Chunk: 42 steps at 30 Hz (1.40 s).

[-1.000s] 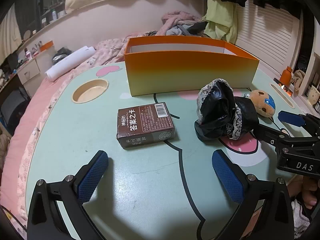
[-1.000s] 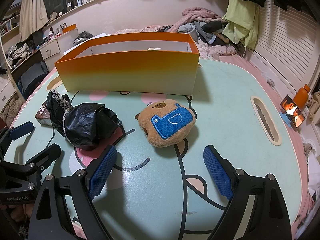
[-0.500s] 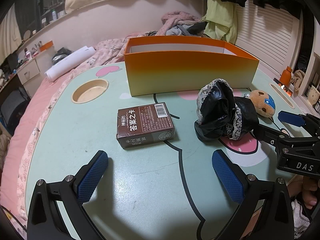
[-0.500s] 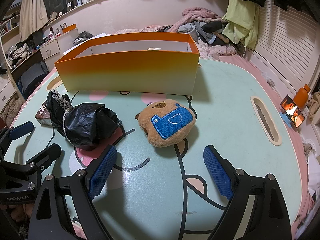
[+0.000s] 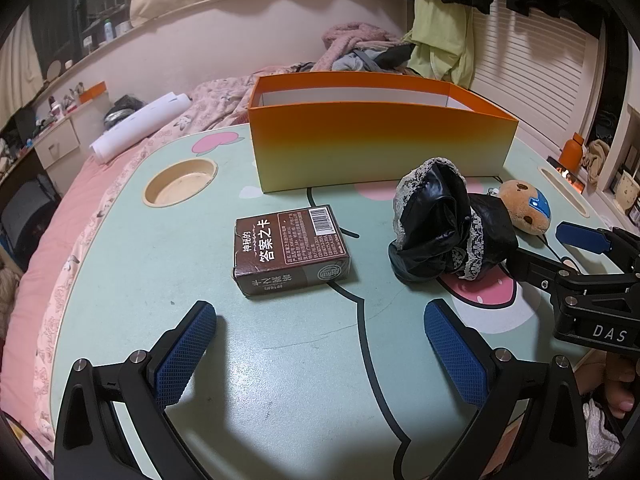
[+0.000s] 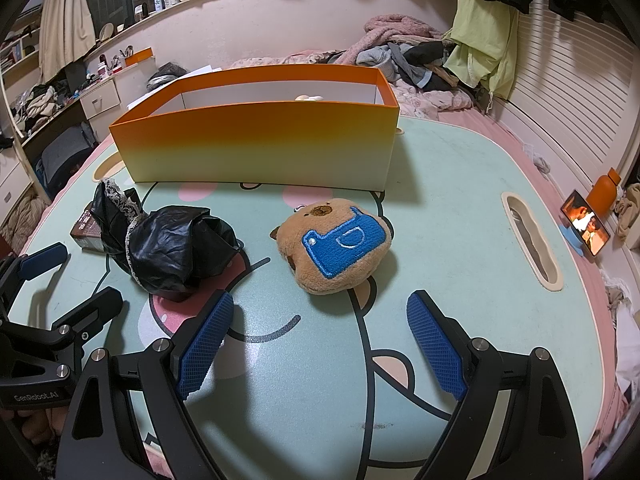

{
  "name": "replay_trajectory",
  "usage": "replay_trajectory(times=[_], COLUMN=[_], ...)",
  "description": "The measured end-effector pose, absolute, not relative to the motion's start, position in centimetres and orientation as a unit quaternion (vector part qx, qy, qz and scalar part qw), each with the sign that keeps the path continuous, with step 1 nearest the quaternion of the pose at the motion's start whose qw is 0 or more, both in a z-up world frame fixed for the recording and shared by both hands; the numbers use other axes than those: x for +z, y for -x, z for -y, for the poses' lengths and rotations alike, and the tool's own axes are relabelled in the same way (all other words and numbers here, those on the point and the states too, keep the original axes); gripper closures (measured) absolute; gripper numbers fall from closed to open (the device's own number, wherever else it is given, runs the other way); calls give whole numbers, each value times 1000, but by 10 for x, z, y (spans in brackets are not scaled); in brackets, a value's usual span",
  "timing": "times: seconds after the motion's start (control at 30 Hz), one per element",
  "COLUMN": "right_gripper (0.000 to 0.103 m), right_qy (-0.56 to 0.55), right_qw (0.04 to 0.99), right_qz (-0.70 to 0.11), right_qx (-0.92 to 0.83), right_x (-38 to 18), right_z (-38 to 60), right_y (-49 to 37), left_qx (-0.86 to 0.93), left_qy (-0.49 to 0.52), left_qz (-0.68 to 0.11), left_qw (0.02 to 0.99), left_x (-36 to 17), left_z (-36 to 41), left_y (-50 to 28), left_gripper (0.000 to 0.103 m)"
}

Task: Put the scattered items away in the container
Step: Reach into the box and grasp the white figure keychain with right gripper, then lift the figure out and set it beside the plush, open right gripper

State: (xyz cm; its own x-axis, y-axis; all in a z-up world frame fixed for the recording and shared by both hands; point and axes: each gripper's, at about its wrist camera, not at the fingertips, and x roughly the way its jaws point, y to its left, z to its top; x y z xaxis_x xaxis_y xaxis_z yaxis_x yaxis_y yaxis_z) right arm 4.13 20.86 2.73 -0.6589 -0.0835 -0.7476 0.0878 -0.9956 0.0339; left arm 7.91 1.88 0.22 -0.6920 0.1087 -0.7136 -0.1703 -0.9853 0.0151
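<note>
Currently both tongs are spread wide and hold nothing. The left gripper [image 5: 320,344] sits at the bottom of its frame, jaws apart over bare table, with the brown card box [image 5: 290,250] just above it at centre. The right gripper [image 6: 320,336] likewise fills the bottom of its view, jaws apart, with the plush bear [image 6: 334,244] a little above, between the lines of its two fingers.

Further out, the black lace-trimmed pouch [image 5: 444,232] lies right of centre in the left view, between the box and the bear. Behind all three, across the upper middle of both frames, stands the orange container [image 6: 260,144] on the green cartoon table [image 5: 280,380].

Judged from this, the tidying has barely begun: three items remain outside. Something pale [image 6: 308,98] peeks over the container's far rim, so one piece may already be in; what it is cannot be told.

The box carries white Chinese characters, apparently "神秘的 答案之卡", plus a barcode. The grippers' bodies read "DAS" and "GenRobot.AI".
</note>
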Motion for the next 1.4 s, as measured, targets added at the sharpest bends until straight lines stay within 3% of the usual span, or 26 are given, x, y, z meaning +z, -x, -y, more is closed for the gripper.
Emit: replay_trajectory(times=[0.37,0.63,0.7,0.77,1.1,1.4], right_gripper=[16,41,56,62,62,68], right_qy=[-393,-329,-334,-361,-470,-512], right_qw=[57,96,123,151,63,68], right_qz=[35,81,88,103,56,52], right_qx=[-917,-936,-930,-914,-879,-855], right_x=[42,119,132,137,92,58], right_z=[-228,-247,-239,-227,-200,-197], right_y=[-46,-6,21,55,155,171], left_qx=[919,919,919,919,919,919], left_qy=[385,385,385,385,384,384], left_qz=[-39,-39,-39,-39,-38,-37], left_qw=[76,76,76,76,77,78], left_x=[2,2,2,2,2,2], left_z=[-19,-19,-18,-18,-21,-22], left_y=[-79,-80,-80,-80,-80,-79], left_gripper=[0,0,0,0,0,0])
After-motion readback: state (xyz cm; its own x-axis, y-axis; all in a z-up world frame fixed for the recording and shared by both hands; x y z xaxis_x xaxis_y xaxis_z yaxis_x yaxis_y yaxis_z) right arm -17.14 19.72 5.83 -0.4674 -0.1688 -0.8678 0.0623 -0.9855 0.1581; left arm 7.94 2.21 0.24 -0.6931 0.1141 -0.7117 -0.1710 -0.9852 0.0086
